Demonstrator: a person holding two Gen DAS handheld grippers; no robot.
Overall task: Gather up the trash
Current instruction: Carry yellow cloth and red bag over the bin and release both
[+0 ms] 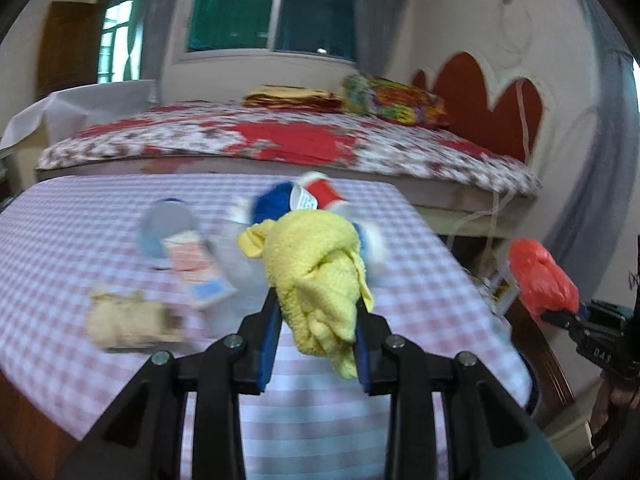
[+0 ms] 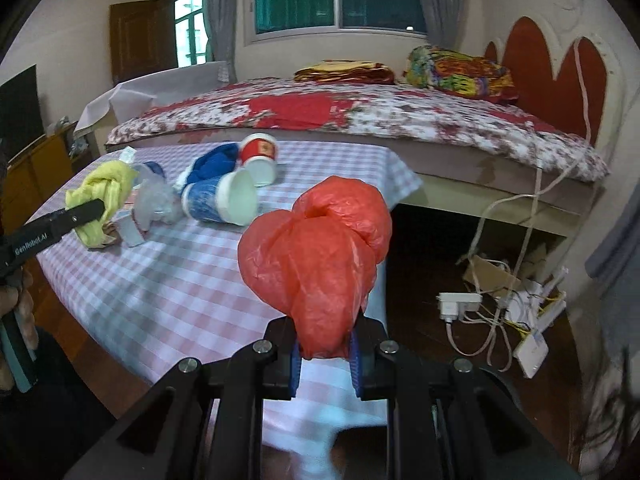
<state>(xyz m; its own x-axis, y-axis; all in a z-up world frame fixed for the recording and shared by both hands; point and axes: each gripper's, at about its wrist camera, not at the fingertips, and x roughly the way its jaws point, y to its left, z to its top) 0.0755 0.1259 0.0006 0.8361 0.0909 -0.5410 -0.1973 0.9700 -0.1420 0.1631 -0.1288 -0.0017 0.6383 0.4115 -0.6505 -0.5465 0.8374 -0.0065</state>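
Note:
My left gripper (image 1: pixel 316 320) is shut on a crumpled yellow cloth (image 1: pixel 316 264), held above the checked tablecloth (image 1: pixel 80 224); the cloth (image 2: pixel 102 190) and that gripper (image 2: pixel 86 210) also show at the left of the right wrist view. My right gripper (image 2: pixel 324 340) is shut on a bunched red plastic bag (image 2: pixel 320 248), raised over the table's right edge; the bag (image 1: pixel 540 276) appears at the right of the left wrist view. On the table lie a red paper cup (image 2: pixel 260 156), a blue paper cup (image 2: pixel 220 200), a blue cloth (image 2: pixel 216 166), crumpled clear plastic (image 2: pixel 154 200), a flat wrapper (image 1: pixel 200 268) and a beige wad (image 1: pixel 128 320).
A bed (image 2: pixel 360 116) with a floral cover stands right behind the table. Right of the table, on the dark floor under the bed's edge, lie a power strip (image 2: pixel 458 304), tangled cables (image 2: pixel 516 292) and a cardboard piece. A person's hand (image 2: pixel 16 300) holds the left gripper's handle.

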